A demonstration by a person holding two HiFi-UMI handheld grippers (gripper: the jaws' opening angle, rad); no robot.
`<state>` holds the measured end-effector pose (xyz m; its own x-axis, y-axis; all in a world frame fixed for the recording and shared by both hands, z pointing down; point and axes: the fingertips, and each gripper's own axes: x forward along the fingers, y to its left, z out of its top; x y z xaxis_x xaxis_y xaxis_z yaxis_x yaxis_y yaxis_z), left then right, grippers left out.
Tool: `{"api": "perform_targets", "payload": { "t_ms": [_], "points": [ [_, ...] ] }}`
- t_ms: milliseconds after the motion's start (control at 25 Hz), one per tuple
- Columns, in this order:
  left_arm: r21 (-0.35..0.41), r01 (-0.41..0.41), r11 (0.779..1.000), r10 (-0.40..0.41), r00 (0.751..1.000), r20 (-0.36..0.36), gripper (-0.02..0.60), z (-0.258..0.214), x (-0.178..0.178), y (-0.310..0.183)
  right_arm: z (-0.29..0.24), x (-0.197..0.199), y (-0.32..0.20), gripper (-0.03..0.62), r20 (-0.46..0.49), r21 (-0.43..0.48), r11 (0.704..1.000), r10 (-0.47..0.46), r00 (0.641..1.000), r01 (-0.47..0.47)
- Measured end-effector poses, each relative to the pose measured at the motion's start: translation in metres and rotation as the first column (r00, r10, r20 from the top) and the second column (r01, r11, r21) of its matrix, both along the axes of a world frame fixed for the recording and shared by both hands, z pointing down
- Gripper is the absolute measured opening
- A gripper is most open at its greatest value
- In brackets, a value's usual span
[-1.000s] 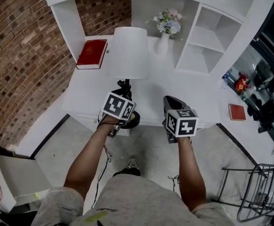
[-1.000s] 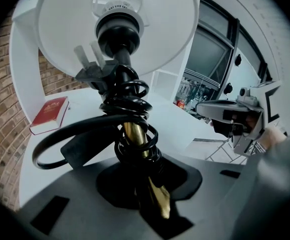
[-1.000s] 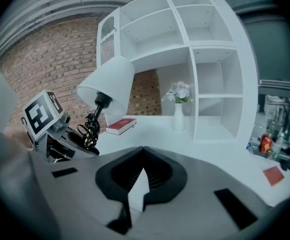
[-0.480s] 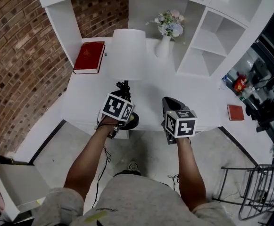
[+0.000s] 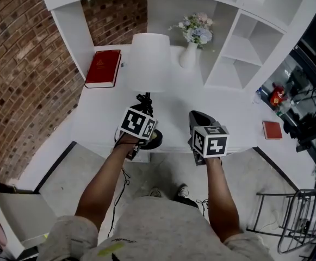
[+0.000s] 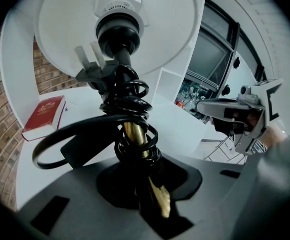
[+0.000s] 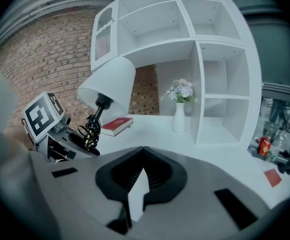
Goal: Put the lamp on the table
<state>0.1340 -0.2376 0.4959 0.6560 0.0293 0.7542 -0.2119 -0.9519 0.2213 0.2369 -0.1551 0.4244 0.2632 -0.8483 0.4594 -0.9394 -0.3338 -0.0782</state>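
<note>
Speckled grey clothing [image 5: 163, 230], black-and-white marker cubes [image 5: 138, 122]

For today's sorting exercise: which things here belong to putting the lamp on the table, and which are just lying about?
Job: lamp, held by left gripper; table.
Lying about: red book, vase of flowers, shelves, empty right gripper.

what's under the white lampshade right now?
Under the white lampshade: a black socket, a black plug and black cord coiled round the brass stem. The stem's foot is covered by the left gripper.
</note>
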Motion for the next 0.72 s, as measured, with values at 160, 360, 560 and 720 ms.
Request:
{"api": "perform_targets", "payload": {
  "t_ms": [160,360,560,720],
  "points": [
    [0.012,0.016,1.0,-0.016,1.0,0.002,0.103,0.002,-0.002,-0.012,-0.001,-0.002,-0.018,0.005,-0.008,0.009,0.999,-0.031,0.999,0.031],
    [0.033,0.057,0.998,-0.057,0.998,-0.003,0.103,0.005,-0.007,-0.035,0.004,-0.003,-0.045,0.005,-0.01,0.02,0.997,-0.075,0.997,0.075],
    [0.038,0.107,0.994,-0.107,0.994,-0.001,0.103,0.007,-0.012,-0.056,0.005,-0.005,-0.07,0.005,-0.017,0.023,0.992,-0.127,0.992,0.127],
    [0.037,0.145,0.989,-0.145,0.989,-0.003,0.103,0.007,-0.009,-0.069,0.005,0.001,-0.088,0.005,-0.015,0.028,0.986,-0.165,0.986,0.166]
  ]
}}
